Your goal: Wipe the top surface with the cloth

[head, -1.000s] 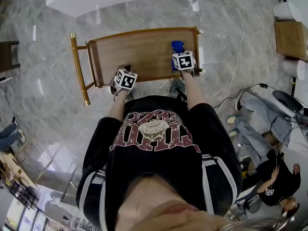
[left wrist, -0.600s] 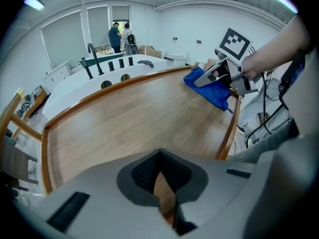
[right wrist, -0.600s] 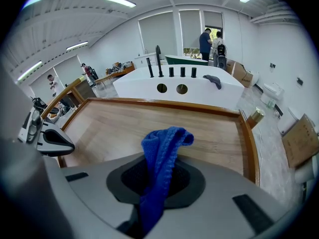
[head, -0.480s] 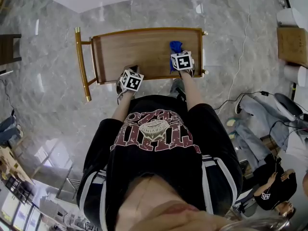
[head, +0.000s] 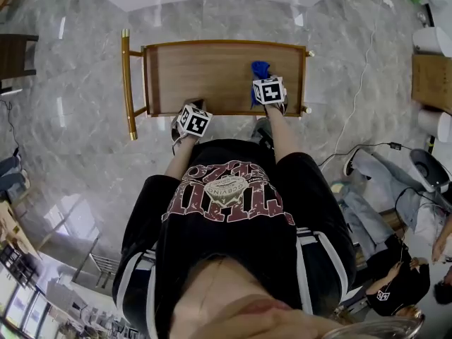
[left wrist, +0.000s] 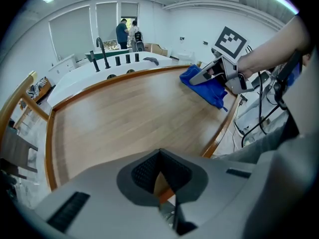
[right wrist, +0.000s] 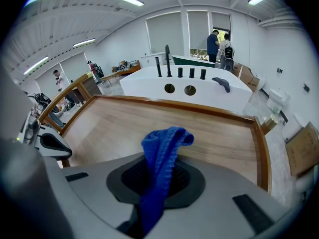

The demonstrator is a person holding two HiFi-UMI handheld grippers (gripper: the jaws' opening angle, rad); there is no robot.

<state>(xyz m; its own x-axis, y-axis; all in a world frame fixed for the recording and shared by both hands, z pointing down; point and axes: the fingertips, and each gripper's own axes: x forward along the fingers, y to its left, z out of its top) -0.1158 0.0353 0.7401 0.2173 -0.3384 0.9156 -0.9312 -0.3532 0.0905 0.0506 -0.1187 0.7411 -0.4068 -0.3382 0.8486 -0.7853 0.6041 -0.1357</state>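
Right gripper (right wrist: 158, 177) pinches the cloth (right wrist: 167, 138). Most of the top (head: 205, 76) stretches to its left, long axis sideways. Left gripper (left wrist: 159, 173) is closed, empty.

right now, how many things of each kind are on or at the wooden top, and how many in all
blue cloth: 1
tongs: 2 (left tongs, empty; right tongs, shut on the cloth)
wooden top: 1
total: 4
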